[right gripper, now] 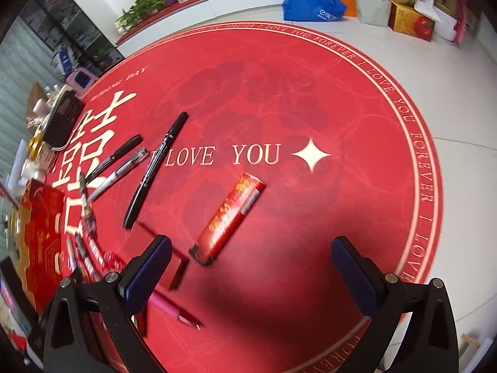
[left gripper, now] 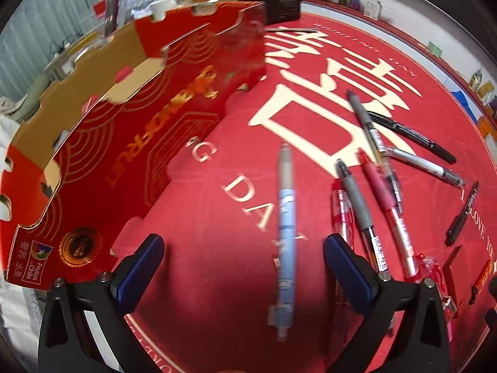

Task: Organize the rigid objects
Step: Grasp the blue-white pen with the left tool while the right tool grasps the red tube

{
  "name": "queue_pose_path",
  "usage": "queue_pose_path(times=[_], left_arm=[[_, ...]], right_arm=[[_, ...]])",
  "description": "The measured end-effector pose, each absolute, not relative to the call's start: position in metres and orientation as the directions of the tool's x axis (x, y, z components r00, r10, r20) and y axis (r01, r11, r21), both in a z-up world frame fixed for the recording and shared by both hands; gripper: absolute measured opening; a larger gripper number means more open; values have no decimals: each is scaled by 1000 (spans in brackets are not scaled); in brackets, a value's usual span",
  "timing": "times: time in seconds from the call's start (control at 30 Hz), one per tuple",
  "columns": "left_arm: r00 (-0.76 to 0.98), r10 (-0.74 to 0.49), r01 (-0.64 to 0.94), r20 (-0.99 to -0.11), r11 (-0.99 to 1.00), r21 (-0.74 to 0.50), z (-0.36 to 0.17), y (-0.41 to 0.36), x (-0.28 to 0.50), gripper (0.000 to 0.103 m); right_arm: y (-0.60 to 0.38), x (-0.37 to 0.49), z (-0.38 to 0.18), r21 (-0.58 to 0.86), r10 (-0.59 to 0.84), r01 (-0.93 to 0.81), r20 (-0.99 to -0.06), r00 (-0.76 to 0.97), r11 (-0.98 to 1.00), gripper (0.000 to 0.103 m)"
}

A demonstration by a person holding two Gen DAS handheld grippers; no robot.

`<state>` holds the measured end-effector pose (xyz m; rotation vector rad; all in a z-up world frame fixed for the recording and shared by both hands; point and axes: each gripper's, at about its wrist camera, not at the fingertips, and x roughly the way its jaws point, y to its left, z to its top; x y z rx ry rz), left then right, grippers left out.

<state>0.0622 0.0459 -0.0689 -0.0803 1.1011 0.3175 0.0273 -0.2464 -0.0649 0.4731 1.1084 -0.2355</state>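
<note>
Several lines of writing show on the round red mat (right gripper: 310, 108): "I LOVE YOU" across its middle beside a white four-point star, "I LOVE YOU FOREVER" running round the rim, and large white Chinese characters near "DAY". A red cardboard box (left gripper: 174, 99) with gold patterns stands at the mat's left edge, its corner label reading "Frutas de Chile". The left gripper (left gripper: 243, 264) is spread wide, and a light blue pen (left gripper: 285, 233), blurred, lies lengthwise between its fingers without touching them. Just to its right lie red and grey pens (left gripper: 372, 205) in a loose heap. The right gripper (right gripper: 251, 267) is also spread wide above a red lighter (right gripper: 231, 217) with blurred gold print, near a long black pen (right gripper: 155, 171).
</note>
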Motion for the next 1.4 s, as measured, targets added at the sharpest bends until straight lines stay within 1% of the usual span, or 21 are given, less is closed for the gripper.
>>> queue_pose_path(times=[0.1, 0.23, 0.37, 0.53, 0.6, 0.67, 0.77, 0.87, 0.97, 1.03, 1.1, 1.23, 1.3, 1.37, 1.4], left_arm=[[426, 214, -280, -879, 955, 97, -69, 43, 62, 103], [432, 173, -279, -885, 959, 51, -71, 49, 62, 103], [442, 143, -282, -885, 959, 14, -72, 52, 61, 103], [492, 177, -223, -852, 972, 73, -71, 38, 60, 103], [503, 164, -228, -848, 972, 53, -72, 40, 59, 103], [502, 124, -243, -856, 970, -2, -74, 47, 60, 103], [505, 121, -244, -855, 970, -7, -73, 47, 59, 103], [510, 134, -261, -850, 965, -4, -71, 46, 57, 103], [516, 137, -264, -845, 964, -5, -72, 45, 56, 103], [517, 137, -264, -845, 964, -5, -73, 46, 56, 103], [517, 140, -270, -844, 963, -6, -74, 46, 56, 103], [524, 151, -282, -838, 959, -4, -74, 45, 55, 103], [506, 145, -281, -850, 960, -4, -74, 45, 58, 103], [487, 134, -276, -863, 961, -6, -73, 46, 62, 102], [481, 122, -259, -868, 966, -8, -72, 46, 63, 98]], right_arm=[[-232, 43, -68, 154, -34, 402, -906, 422, 903, 103], [-213, 56, -76, 3, -143, 385, -926, 350, 923, 103], [-213, 54, -77, 5, -143, 390, -926, 350, 921, 103], [-211, 53, -77, -5, -149, 356, -914, 378, 935, 103], [-205, 50, -77, -12, -152, 330, -904, 400, 944, 103], [-206, 50, -77, -10, -141, 316, -908, 394, 949, 103], [-205, 52, -77, -11, -120, 279, -919, 376, 960, 103], [-203, 46, -78, -18, -122, 257, -910, 397, 966, 102], [-201, 45, -75, -19, -121, 240, -901, 416, 971, 97], [-197, 45, -72, -23, -111, 207, -897, 427, 978, 87], [-193, 46, -71, -23, -104, 191, -898, 427, 981, 82], [-193, 51, -70, -22, -97, 185, -908, 407, 983, 82], [-193, 52, -70, -22, -91, 173, -911, 403, 985, 81], [-189, 50, -66, -28, -85, 138, -900, 428, 990, 60], [-186, 50, -64, -30, -83, 126, -898, 432, 992, 33]])
